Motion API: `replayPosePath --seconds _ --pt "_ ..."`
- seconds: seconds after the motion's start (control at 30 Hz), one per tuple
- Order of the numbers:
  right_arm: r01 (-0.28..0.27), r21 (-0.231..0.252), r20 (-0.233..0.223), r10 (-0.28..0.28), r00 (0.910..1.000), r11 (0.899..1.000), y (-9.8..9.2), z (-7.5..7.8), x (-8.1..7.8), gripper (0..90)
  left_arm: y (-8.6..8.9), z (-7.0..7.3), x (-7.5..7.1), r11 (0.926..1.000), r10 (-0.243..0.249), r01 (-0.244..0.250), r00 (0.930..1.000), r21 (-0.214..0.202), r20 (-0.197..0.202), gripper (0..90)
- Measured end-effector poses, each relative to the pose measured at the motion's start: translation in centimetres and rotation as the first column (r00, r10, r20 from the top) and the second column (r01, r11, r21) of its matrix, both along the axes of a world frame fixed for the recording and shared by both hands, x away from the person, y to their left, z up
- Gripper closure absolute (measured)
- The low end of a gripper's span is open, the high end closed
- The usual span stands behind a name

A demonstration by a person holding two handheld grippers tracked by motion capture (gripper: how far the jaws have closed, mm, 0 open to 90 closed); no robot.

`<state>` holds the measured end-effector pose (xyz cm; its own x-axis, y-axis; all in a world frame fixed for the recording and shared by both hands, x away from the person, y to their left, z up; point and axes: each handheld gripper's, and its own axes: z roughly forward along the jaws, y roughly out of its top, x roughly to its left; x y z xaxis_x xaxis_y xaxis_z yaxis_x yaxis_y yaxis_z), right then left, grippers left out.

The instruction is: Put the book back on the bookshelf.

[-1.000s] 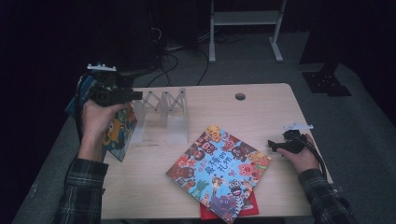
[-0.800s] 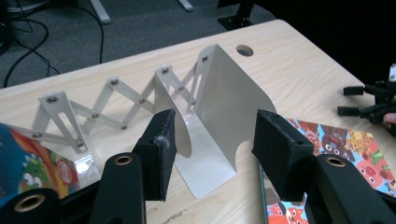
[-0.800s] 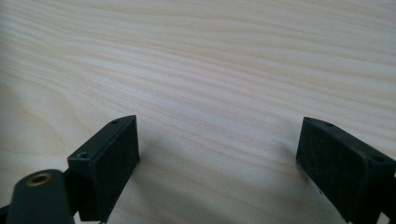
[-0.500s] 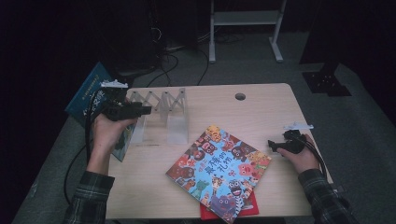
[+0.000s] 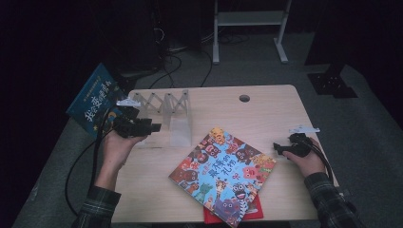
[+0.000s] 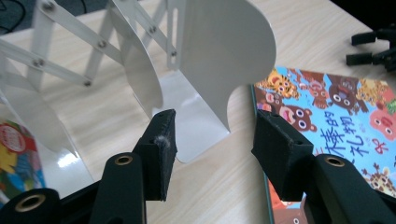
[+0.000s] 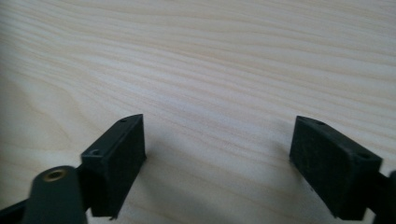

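A blue book [image 5: 92, 97] stands tilted at the left end of the white folding book rack [image 5: 166, 109], out past the table's left edge. Just right of it and low over the table, my left gripper [image 5: 154, 127] is open and holds nothing. In the left gripper view its jaws [image 6: 215, 135] point at a rack plate [image 6: 224, 60]. A colourful bear book [image 5: 223, 173] lies flat at the front centre on a red book [image 5: 233, 216]. My right gripper [image 5: 277, 149] rests near the table's right edge. Its jaws [image 7: 219, 149] have just been closing a little, open over bare wood.
The wooden table [image 5: 266, 118] has a cable hole [image 5: 244, 98] at the back. A colourful cover [image 6: 14, 154] shows behind a rack plate at the left of the left gripper view. Cables and a white frame [image 5: 247, 19] stand on the floor beyond.
My left hand has sunk toward the table and moved right, away from the blue book, which now stands apart from it. The right hand has kept its place.
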<state>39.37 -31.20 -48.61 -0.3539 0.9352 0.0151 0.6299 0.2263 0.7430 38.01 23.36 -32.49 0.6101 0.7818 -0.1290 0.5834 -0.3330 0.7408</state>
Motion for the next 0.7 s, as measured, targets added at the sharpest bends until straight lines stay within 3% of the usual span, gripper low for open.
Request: replayPosePath --seconds 0.27,0.53,0.7 --pt "-0.011 -0.012 -0.020 0.011 0.9997 1.000 0.0 0.5 -0.6 38.1 -0.7 -2.2 -0.8 0.9995 -0.021 0.021 0.9997 0.025 -0.013 49.1" --pt "-0.034 -0.008 -0.039 0.033 0.9987 0.999 0.2 1.0 -1.3 39.4 -0.9 -4.3 -1.6 0.9990 -0.030 0.031 0.9990 0.031 -0.033 49.2" --pt "-0.052 0.022 -0.029 0.053 0.9982 0.998 0.3 1.9 -2.2 39.2 -0.7 -5.9 -2.1 0.9991 -0.027 0.029 0.9977 0.032 -0.061 48.9"
